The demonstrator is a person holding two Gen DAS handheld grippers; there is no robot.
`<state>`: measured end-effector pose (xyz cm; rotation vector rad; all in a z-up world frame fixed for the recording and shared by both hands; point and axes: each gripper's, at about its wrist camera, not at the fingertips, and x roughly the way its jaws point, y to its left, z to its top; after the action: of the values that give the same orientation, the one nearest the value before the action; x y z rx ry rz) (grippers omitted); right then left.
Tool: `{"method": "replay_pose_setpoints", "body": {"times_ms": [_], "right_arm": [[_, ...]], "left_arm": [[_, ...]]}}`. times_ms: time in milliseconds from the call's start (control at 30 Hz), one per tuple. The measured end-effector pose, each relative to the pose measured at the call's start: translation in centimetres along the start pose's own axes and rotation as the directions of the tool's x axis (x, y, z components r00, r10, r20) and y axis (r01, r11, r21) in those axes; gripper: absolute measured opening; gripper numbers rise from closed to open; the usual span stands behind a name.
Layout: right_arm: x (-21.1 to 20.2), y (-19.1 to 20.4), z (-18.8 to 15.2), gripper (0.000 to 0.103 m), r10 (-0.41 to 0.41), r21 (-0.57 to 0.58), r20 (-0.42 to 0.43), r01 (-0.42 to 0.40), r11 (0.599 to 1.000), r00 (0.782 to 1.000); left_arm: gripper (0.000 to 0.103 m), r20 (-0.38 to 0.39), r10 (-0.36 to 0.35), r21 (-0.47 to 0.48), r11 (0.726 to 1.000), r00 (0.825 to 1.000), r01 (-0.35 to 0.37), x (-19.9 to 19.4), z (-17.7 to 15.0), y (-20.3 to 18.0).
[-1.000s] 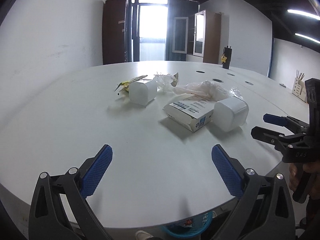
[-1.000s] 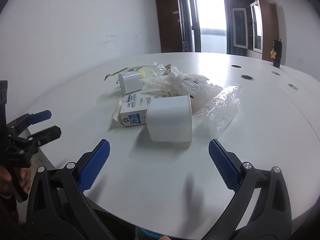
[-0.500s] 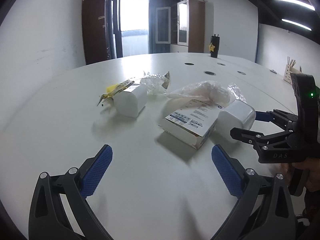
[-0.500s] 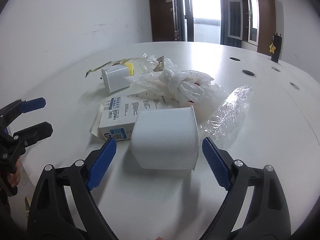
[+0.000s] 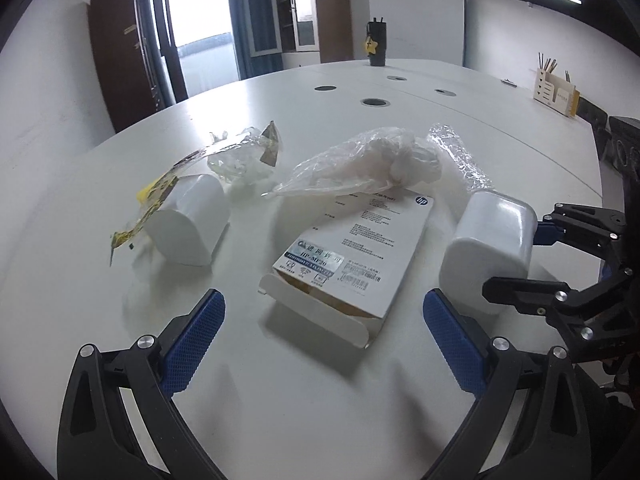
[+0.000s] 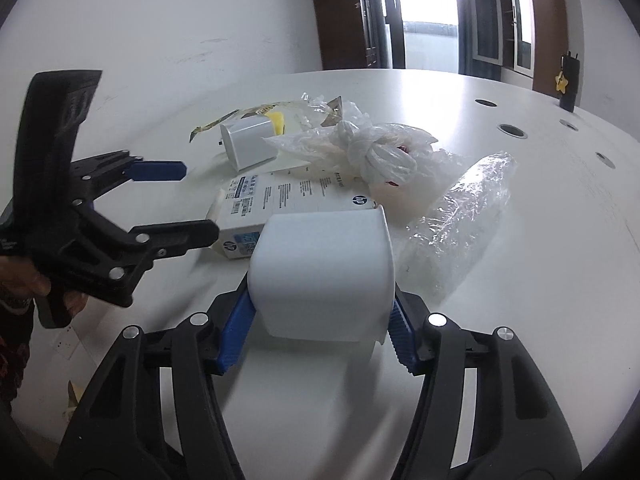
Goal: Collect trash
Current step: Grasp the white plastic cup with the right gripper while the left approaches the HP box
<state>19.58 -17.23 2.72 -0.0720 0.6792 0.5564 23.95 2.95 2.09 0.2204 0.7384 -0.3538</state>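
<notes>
**Mia:** Jaws on the right gripper (image 6: pixel 316 332) are closing. A white cup (image 6: pixel 320 272) lies on its side between them. The blue pads look like they touch both sides of the cup, so I think it is just now getting hold of it.

**Ben:** And the left gripper (image 5: pixel 320 344)?

**Mia:** Its jaws are wide open and hold nothing. It hangs over the table (image 5: pixel 320 400), just in front of the flat paper box (image 5: pixel 352 256).

**Ben:** So how much trash is picked up?

**Mia:** None that I can see. Everything is on the table. The cup in the right jaws sits there too. I think this is only the start.

**Ben:** What is left?

**Mia:** A second white cup (image 5: pixel 188 224) on its side, with a yellow wrapper (image 5: pixel 156 196) touching it. A knotted plastic bag (image 5: pixel 368 164) lies partly on the far end of the box. A clear crinkly wrap (image 6: pixel 460 216) is just beside the held cup. One more clear wrapper (image 5: pixel 244 156) sits behind the second cup.

**Ben:** Anything in the way?

**Mia:** The box is right beside the held cup, and the crinkly wrap is on the other side. Lifting might nudge them. I see no bin in these views, so I cannot tell where the trash goes.

**Ben:** Other stuff?

**Mia:** A black bottle (image 5: pixel 376 48) stands far back, well apart from the trash.
</notes>
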Motion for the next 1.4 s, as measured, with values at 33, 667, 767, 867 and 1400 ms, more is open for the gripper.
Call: {"method": "replay_pose_setpoints", "body": {"times_ms": [33,667,767,867,1400], "right_arm": [[-0.4,-0.1,-0.1,0.056,0.005,-0.003,0.003,-0.005,1.0,1.0],[-4.4,-1.4,-2.3,0.056,0.042,0.016,0.042,-0.043,0.999,0.998],[-5.1,-1.5,-2.7,0.056,0.044,0.015,0.049,-0.045,0.999,0.998],[-5.5,-1.7,-3.1,0.056,0.051,0.023,0.054,-0.052,0.998,0.997],[-6.9,-3.0,-4.3,0.056,0.081,0.037,0.078,-0.084,0.996,0.994]], "left_arm": [[0.097,-0.011,-0.007,0.003,1.0,1.0,0.007,0.4,0.2,0.0],[0.097,-0.083,0.017,0.17,0.985,0.996,-0.003,4.8,2.1,-1.8],[0.097,-0.09,0.008,0.181,0.983,0.996,0.008,4.5,2.3,-1.4],[0.097,-0.11,-0.008,0.177,0.984,0.994,0.028,4.7,2.5,-0.7],[0.089,-0.2,-0.143,0.208,0.96,0.969,0.185,6.1,3.7,-0.8]]}}
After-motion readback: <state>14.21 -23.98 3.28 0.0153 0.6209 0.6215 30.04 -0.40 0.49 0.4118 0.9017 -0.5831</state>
